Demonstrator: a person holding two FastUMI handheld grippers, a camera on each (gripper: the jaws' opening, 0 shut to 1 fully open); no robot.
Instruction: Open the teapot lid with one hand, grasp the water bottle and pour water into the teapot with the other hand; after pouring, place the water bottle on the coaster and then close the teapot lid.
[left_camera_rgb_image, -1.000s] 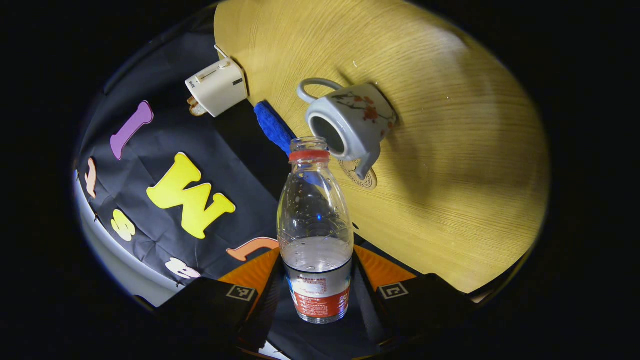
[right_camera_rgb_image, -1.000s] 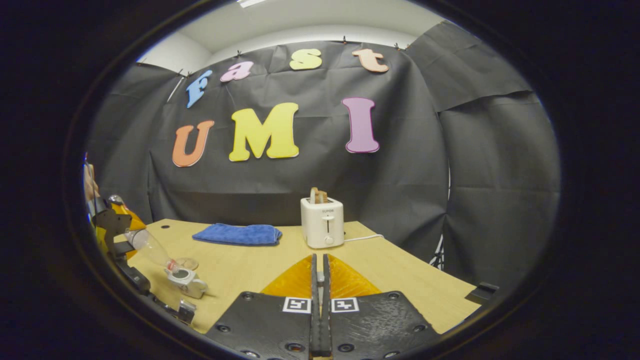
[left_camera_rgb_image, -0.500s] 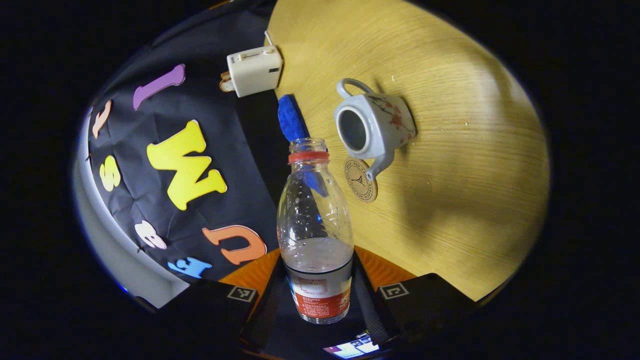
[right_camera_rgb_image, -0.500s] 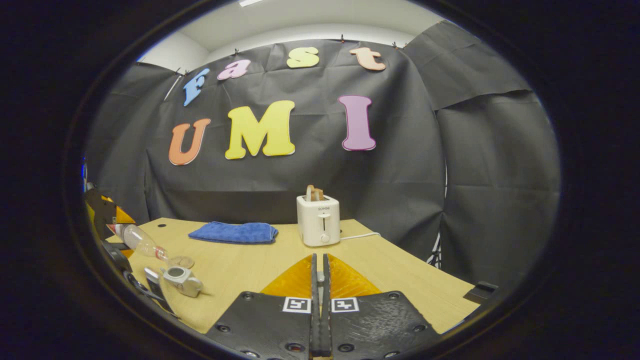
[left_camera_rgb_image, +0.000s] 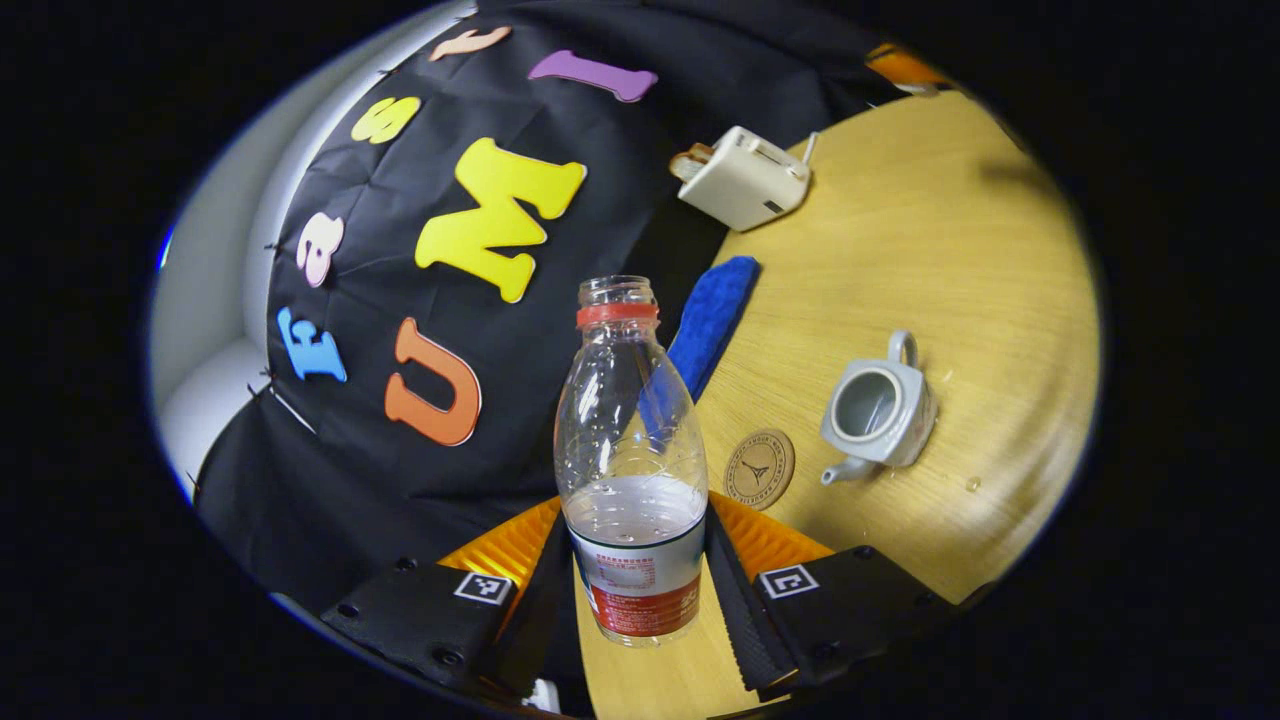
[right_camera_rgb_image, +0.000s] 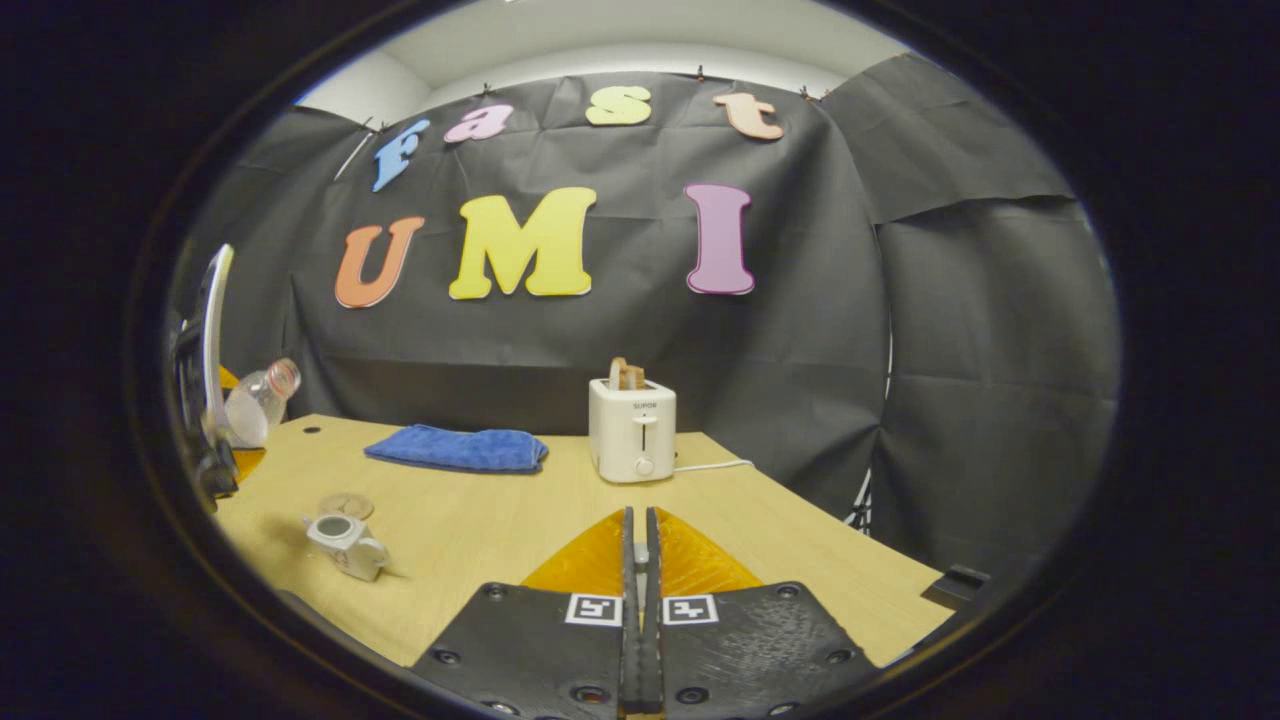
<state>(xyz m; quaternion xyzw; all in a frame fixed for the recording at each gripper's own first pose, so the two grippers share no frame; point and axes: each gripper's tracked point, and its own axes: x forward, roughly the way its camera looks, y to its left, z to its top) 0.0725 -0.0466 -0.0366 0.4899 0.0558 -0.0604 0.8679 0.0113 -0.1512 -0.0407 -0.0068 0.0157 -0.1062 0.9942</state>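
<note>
while pinching the water bottle (left_camera_rgb_image: 630, 470), left gripper (left_camera_rgb_image: 632, 580); right gripper (right_camera_rgb_image: 637, 560) jaws pressed together

The bottle (left_camera_rgb_image: 630, 470) is clear plastic with a red neck ring and a red-and-white label, uncapped, about a third full of water. It is gripped low on its body, off the table. The teapot (left_camera_rgb_image: 880, 410) is pale grey with a red flower pattern, a loop handle and a short spout; it stands upright on the table with its mouth open and lidless. The coaster (left_camera_rgb_image: 759, 469), a round tan disc with a printed emblem, lies flat just beside the teapot's spout, bare.
</note>
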